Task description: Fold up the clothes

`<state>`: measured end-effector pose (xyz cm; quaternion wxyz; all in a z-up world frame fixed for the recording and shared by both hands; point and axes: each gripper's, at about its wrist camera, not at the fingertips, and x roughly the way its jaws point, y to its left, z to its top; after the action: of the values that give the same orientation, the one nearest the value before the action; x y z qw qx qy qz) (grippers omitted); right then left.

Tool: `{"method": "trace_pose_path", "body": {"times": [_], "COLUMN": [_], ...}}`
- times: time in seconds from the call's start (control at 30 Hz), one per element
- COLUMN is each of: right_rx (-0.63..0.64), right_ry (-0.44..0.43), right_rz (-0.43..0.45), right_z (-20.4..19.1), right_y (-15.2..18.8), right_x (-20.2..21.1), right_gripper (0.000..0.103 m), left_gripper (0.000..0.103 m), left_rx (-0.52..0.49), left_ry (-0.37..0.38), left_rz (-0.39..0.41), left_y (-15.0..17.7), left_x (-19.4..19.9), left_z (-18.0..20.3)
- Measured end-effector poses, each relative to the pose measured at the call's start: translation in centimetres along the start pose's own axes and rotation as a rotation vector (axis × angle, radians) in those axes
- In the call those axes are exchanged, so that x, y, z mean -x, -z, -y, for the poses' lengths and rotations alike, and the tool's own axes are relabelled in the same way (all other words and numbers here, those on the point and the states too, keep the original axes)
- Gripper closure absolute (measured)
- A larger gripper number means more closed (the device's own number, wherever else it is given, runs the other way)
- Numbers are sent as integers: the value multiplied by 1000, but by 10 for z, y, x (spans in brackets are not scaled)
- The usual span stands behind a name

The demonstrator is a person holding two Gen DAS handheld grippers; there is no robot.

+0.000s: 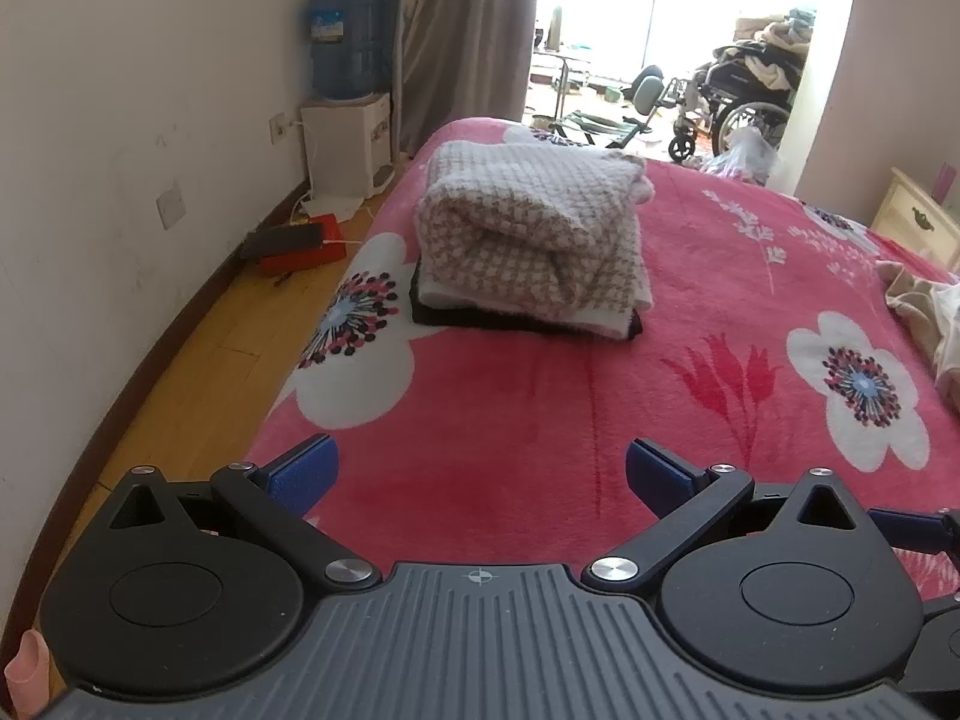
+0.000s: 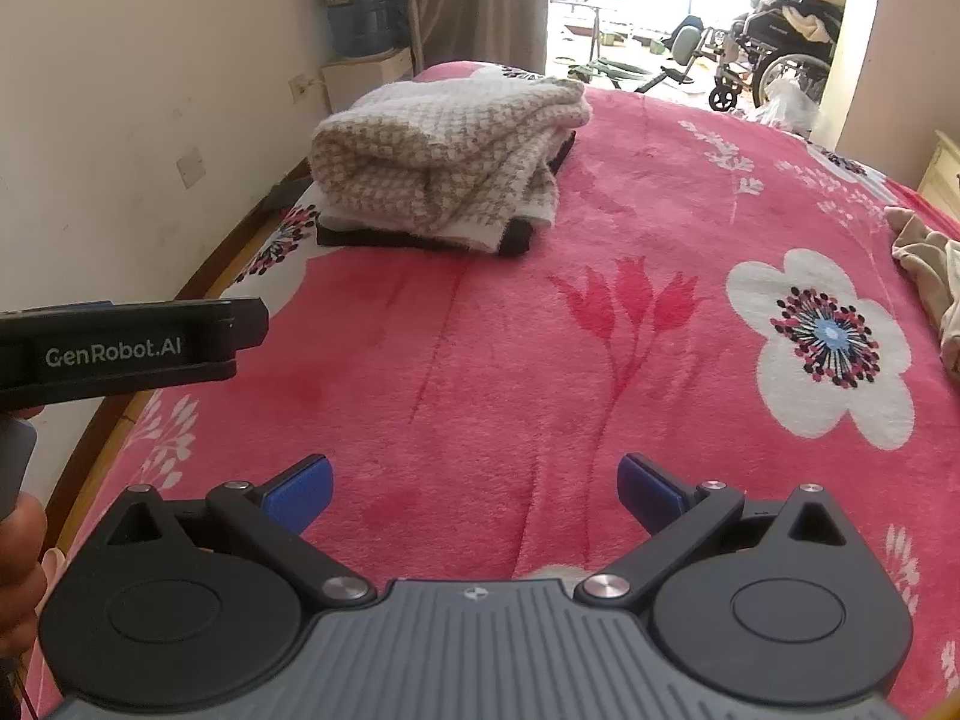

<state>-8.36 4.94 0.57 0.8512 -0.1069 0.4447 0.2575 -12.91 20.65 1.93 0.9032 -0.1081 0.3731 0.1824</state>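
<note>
- Covering nearly all you see is the bed (image 1: 540, 408), with a pink fuzzy blanket (image 2: 510, 360) that has big white flowers on it.
- On the far left part of the bed sits your folded pile (image 1: 528, 240). A tan and white checked sweater (image 2: 444, 162) is on top, a white piece is under it, and a black piece (image 1: 522, 324) is at the bottom.
- More clothes that are not folded (image 1: 924, 312) lie in a heap at the right edge of the bed, well apart from the pile.
- A wheelchair (image 1: 744, 96) stands far off by the bright doorway, and a blue water jug (image 1: 345, 45) sits on its stand by the left wall.
- Your left gripper (image 1: 480, 468) is low over the near part of the bed. Its blue fingertips (image 1: 306, 468) are wide apart and hold nothing.
- Your right gripper (image 2: 474, 483) is low over the bed too. Its blue fingertips (image 2: 651, 489) are also wide apart, with nothing between them.
- In the right wrist view, the side of your left gripper pokes in from the left, near the bed's edge.
</note>
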Motion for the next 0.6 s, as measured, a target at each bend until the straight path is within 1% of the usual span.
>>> {"method": "trace_pose_path", "body": {"times": [0.6], "right_rx": [3], "right_ry": [-6], "right_rz": [-8], "right_z": [-3], "right_y": [0], "right_x": [-3], "right_gripper": [0], "left_gripper": [0], "left_rx": [-5], "left_ry": [-10], "left_rz": [6], "left_y": [1], "left_x": [1], "left_z": [0]}}
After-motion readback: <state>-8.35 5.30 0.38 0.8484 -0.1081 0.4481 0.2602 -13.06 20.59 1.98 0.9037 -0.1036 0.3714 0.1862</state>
